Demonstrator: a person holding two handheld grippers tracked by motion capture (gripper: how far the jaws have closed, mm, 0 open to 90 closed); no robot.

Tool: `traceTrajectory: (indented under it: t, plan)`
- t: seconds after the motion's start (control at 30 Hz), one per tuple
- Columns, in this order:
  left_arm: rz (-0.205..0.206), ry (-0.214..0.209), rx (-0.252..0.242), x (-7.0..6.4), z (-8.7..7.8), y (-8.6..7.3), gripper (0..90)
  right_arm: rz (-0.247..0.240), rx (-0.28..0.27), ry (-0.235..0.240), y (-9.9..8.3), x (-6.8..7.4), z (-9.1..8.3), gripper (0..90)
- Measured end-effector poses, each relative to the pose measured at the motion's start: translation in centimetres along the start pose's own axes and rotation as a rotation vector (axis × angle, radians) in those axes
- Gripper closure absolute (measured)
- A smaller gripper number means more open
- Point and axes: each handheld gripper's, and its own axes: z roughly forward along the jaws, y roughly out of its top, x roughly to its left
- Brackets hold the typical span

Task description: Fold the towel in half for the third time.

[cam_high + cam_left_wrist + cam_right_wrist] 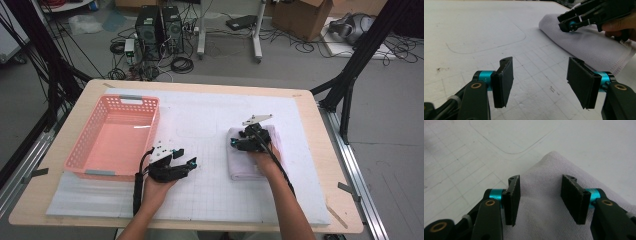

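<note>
Towel [250,155], folded, is lying right of centre on the tabletop [210,200], right tool [239,142] hovering over it; pink basket [82,155] is sitting empty at left. Left tool [540,82] is waiting agape beside it. Right tool [541,197], jaws parted, is needing a lower, deeper bite on the fold.

Each black two-jaw tool, the left tool [537,85] and right tool [540,200], has teal collars, brass rivets, flat dark pads and a trailing black cable.

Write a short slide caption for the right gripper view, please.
Open right gripper poised over the folded white towel on the gridded mat.
</note>
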Motion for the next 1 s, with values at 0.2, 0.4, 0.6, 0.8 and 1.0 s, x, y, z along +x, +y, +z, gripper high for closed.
traceTrajectory:
  t: [0.2,0.4,0.6,0.8,1.0]
  plan:
    - [0.0,0.007,-0.001,0.1,-0.1,0.0,38.2,0.091,-0.051,-0.156,-3.2,-1.9,-5.7,62.2]
    - [0.009,0.014,-0.001,0.1,-0.2,0.0,38.2,0.156,-0.015,-0.253,-8.4,-3.8,-7.8,59.9]
    - [-0.008,0.021,-0.02,0.4,-0.5,0.1,38.2,0.152,-0.039,-0.298,-10.1,-3.7,-9.1,61.0]
    - [-0.012,0.004,-0.024,0.3,-0.6,0.3,37.8,0.146,-0.118,-0.337,-10.9,-3.2,-10.5,49.0]
    - [0.012,-0.004,-0.068,-0.1,-0.7,0.5,28.7,0.131,-0.178,-0.263,-12.5,-1.9,-13.5,35.3]
